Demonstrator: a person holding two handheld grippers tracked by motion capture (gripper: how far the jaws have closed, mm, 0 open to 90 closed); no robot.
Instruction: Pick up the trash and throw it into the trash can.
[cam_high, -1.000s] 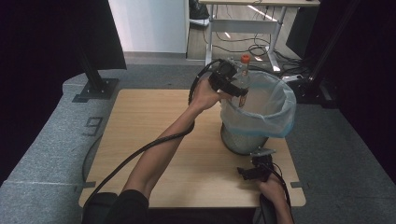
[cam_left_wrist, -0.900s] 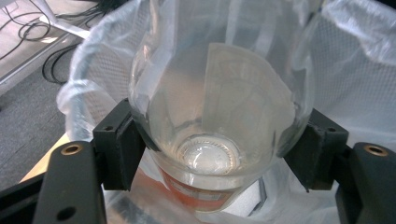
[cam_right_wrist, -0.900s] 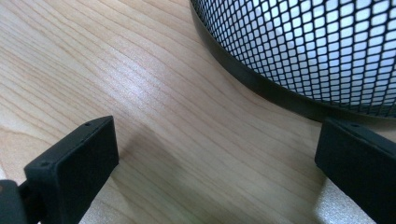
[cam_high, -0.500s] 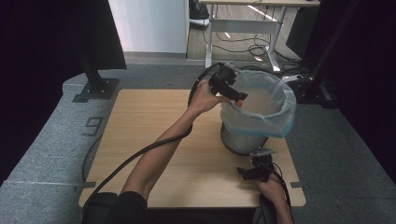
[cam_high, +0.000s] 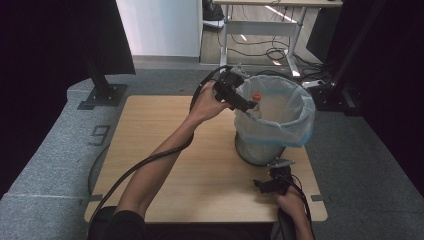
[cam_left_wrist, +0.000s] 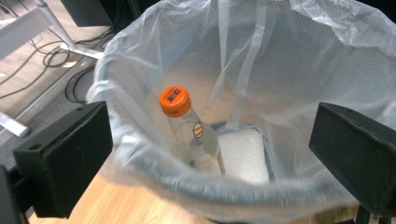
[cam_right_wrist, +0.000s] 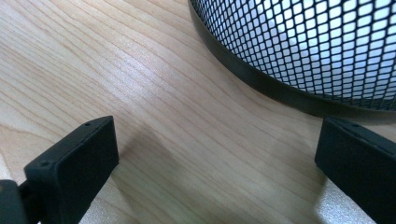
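We see the left gripper (cam_left_wrist: 210, 158) with its jaws spread wide and nothing between them, poised over the near rim of the bin (cam_high: 274, 125). Below them, inside the bin's plastic liner (cam_left_wrist: 261, 60), a clear bottle (cam_left_wrist: 194, 135) with an orange cap (cam_left_wrist: 175, 101) leans against the wall, beside a white foam block (cam_left_wrist: 243, 154) on the bottom. We judge the drop done. The right gripper (cam_right_wrist: 215, 168), jaws likewise apart and empty, rests low on the wooden table (cam_right_wrist: 154, 93) just beside the bin's mesh base; we see nothing else waiting outside the bin
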